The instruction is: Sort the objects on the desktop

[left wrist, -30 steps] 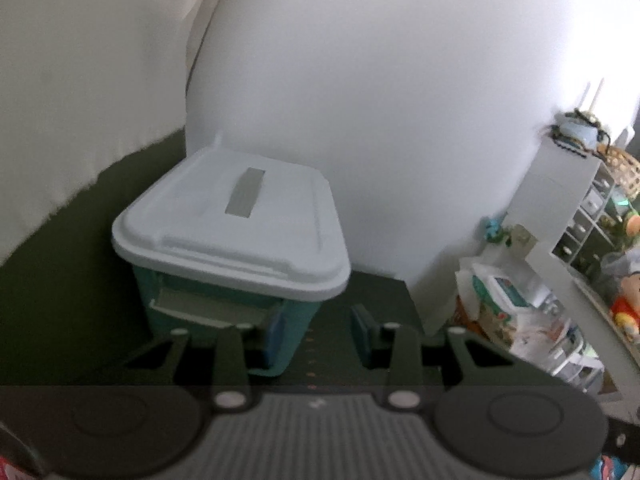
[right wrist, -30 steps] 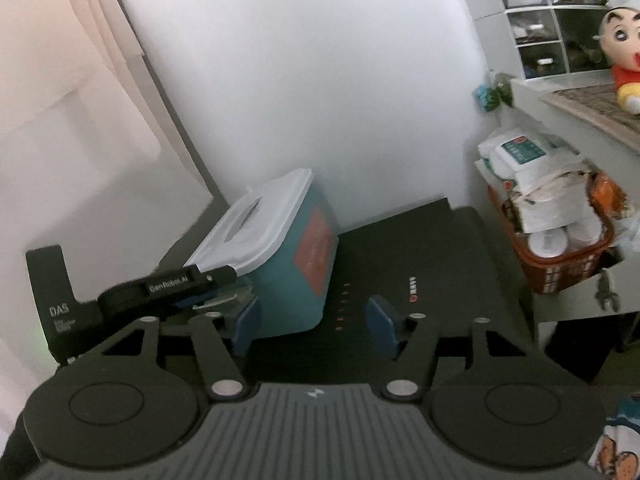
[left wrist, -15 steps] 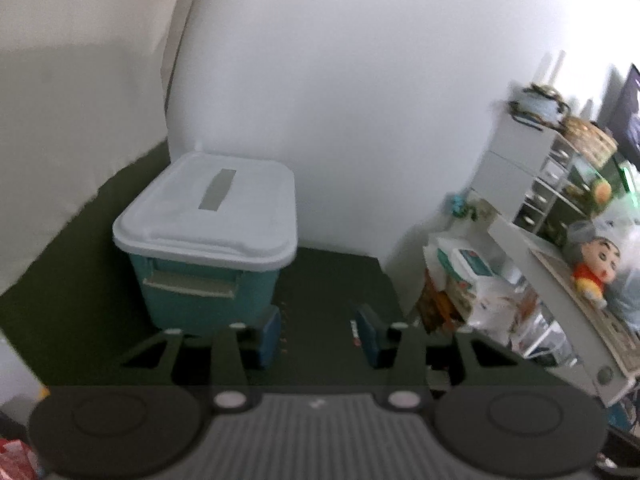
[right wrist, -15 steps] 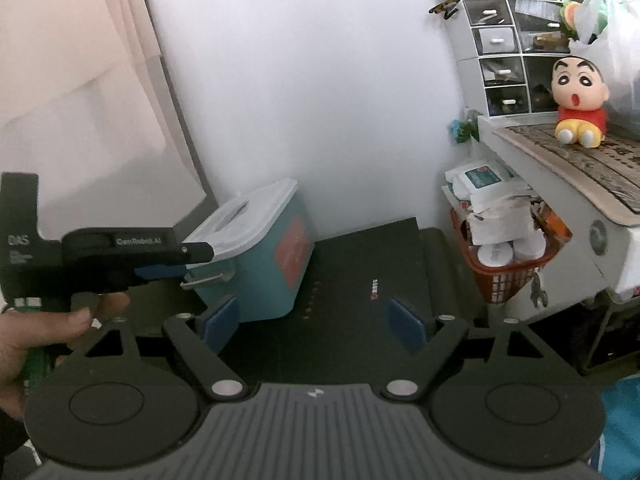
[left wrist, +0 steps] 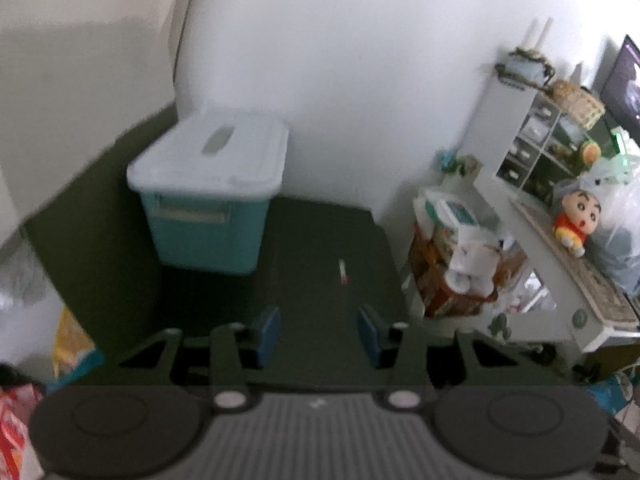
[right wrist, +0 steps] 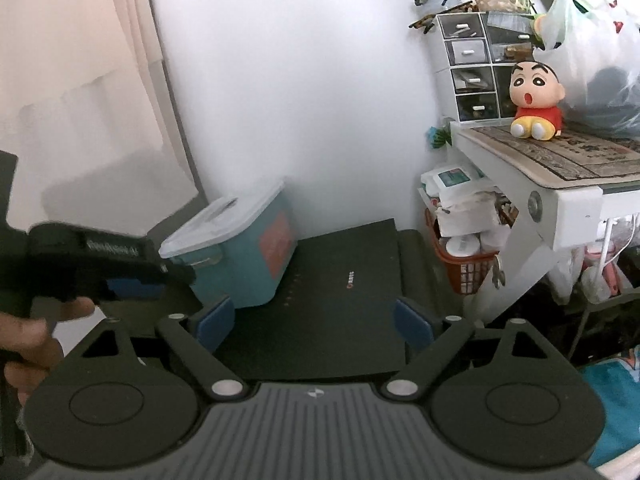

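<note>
One teal storage box (left wrist: 208, 204) with its white lid on sits on the dark platform (left wrist: 320, 280) against the wall. Left gripper (left wrist: 318, 334) hangs spread and empty; right gripper (right wrist: 314, 322), also empty, is opening. Reaching from this far back risks clipping the lid.

A lived-in home room; cartoon doll (right wrist: 537, 98) on a desk (right wrist: 560, 184), mini drawers (right wrist: 468, 52), laundry basket (right wrist: 468, 268).
</note>
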Motion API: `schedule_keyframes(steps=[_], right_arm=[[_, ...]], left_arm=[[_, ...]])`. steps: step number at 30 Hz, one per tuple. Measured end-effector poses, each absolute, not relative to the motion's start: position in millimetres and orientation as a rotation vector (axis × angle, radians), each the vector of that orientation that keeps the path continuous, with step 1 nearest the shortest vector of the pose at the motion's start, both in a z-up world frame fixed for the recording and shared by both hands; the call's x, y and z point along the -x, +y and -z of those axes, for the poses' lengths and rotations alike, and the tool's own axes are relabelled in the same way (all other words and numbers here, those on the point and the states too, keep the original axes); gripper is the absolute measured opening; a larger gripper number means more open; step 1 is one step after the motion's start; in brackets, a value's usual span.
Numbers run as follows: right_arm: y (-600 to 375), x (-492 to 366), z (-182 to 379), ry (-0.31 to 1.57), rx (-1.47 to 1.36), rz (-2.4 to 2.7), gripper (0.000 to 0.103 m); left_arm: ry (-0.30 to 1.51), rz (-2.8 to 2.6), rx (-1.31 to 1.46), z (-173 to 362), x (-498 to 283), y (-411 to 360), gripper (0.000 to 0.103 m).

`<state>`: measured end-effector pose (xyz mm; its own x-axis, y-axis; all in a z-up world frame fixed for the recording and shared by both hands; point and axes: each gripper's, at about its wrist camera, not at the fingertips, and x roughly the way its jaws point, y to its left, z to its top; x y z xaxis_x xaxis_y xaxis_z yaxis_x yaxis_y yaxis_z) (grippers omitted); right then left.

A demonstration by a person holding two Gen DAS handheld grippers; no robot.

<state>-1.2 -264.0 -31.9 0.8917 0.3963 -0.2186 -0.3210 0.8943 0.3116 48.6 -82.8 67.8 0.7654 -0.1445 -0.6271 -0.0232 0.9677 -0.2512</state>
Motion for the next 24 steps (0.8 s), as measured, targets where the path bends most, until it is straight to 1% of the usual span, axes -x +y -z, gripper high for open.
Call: schedule_keyframes(steps=[3,6,11,14,16,18,20,24], right_arm=[[-264,5,32,0.282,-0.278,-0.386,0.090],[-264,8,34,0.294,-0.286,-0.409,0.093],[-261,12,38,0.313,-0.263,-0.387,0.094],[-259,14,37,0.309,-0.256,-0.378,0.095],[-257,17,36,0.303,-0.248,-0.375,0.096],[-256,18,35,0.303,-0.244,-0.380,0.096],[-255,19,35,0.307,-0.244,-0.384,0.096],[-255,19,34,0.309,-0.245,-0.388,0.096]], left_arm=[[0.707,0.051,0.231,-51,-41,-72,0.047],[0.705,0.045,0.222,-59,-24,-77,0.049],[0.684,0.045,0.189,-84,8,-87,0.053],[0.674,0.046,0.180,-72,5,-72,0.053],[0.675,0.055,0.178,-82,17,-77,0.053],[0.682,0.055,0.181,-79,16,-72,0.051],[0.685,0.058,0.176,-89,26,-84,0.050],[0.689,0.058,0.171,-80,15,-79,0.050]])
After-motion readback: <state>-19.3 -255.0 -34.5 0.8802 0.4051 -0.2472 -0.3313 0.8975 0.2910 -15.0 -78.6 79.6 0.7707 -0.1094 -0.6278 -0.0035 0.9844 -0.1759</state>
